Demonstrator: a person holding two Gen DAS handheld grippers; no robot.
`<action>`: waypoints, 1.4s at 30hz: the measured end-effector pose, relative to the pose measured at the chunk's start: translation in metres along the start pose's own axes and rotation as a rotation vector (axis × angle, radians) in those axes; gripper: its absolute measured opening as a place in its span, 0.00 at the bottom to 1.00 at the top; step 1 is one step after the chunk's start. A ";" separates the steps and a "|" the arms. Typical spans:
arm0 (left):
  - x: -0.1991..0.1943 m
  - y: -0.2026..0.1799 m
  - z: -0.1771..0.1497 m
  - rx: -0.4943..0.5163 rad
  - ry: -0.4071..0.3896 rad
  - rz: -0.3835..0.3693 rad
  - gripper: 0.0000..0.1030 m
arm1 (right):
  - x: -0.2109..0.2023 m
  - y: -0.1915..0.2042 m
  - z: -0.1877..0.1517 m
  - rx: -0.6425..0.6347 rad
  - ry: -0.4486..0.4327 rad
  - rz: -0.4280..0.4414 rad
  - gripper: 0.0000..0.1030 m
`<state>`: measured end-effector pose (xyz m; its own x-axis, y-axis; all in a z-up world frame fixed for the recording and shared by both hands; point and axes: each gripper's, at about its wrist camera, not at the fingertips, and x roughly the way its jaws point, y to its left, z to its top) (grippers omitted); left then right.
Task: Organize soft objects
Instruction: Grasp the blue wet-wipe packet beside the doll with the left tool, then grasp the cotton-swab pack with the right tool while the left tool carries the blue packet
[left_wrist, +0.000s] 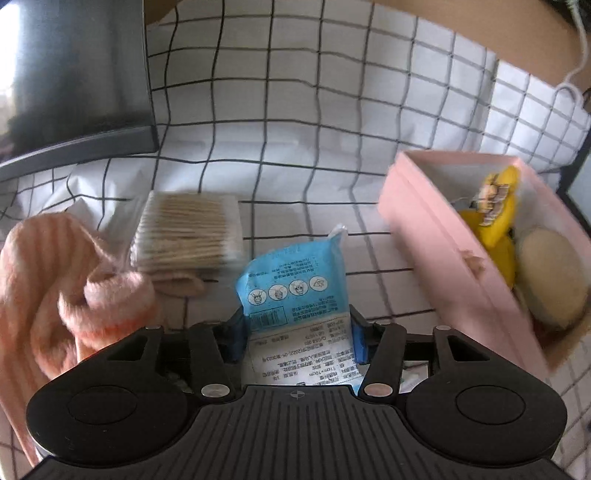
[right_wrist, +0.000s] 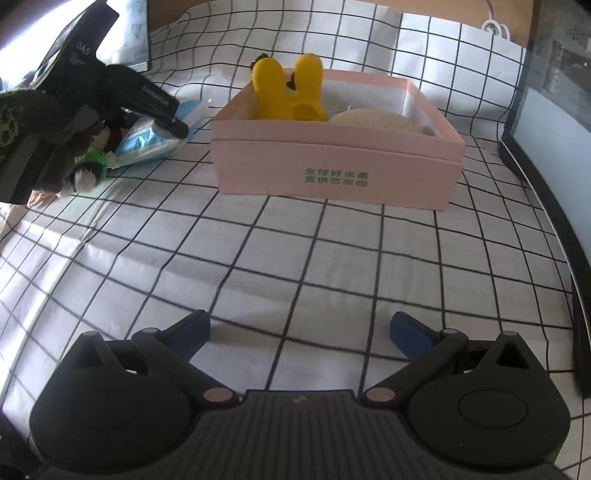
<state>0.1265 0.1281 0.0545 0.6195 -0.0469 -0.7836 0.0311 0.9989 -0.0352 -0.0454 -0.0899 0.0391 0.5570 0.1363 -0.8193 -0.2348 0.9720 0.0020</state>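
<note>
A blue and white packet (left_wrist: 291, 273) lies on the checked cloth, its near end between the blue pads of my left gripper (left_wrist: 297, 332), which press on both of its sides. From the right wrist view the left gripper (right_wrist: 162, 114) reaches down onto that packet (right_wrist: 147, 144). To its right stands an open pink box (left_wrist: 443, 236) holding a yellow plush toy (left_wrist: 495, 221) and a round beige pad (left_wrist: 550, 273). My right gripper (right_wrist: 301, 332) hangs open over bare cloth, in front of the pink box (right_wrist: 332, 166).
A pink striped fluffy sock (left_wrist: 44, 266) and a pack of cotton swabs (left_wrist: 188, 232) lie left of the packet. A dark screen (left_wrist: 74, 74) stands at the back left. Along the right edge runs a dark frame (right_wrist: 546, 129). A person's patterned sleeve (right_wrist: 22, 122) is at far left.
</note>
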 end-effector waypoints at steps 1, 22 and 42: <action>-0.006 -0.003 -0.007 0.017 -0.018 -0.019 0.54 | -0.001 0.002 -0.001 -0.016 0.003 0.015 1.00; -0.136 0.103 -0.100 -0.224 -0.231 -0.165 0.53 | 0.064 0.131 0.221 -0.050 -0.144 0.229 0.93; -0.165 0.100 -0.112 -0.202 -0.244 -0.275 0.53 | 0.046 0.128 0.193 -0.057 -0.051 0.211 0.70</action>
<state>-0.0601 0.2356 0.1106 0.7781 -0.2868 -0.5589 0.0818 0.9284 -0.3626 0.1042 0.0779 0.1125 0.5303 0.3462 -0.7739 -0.3938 0.9090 0.1368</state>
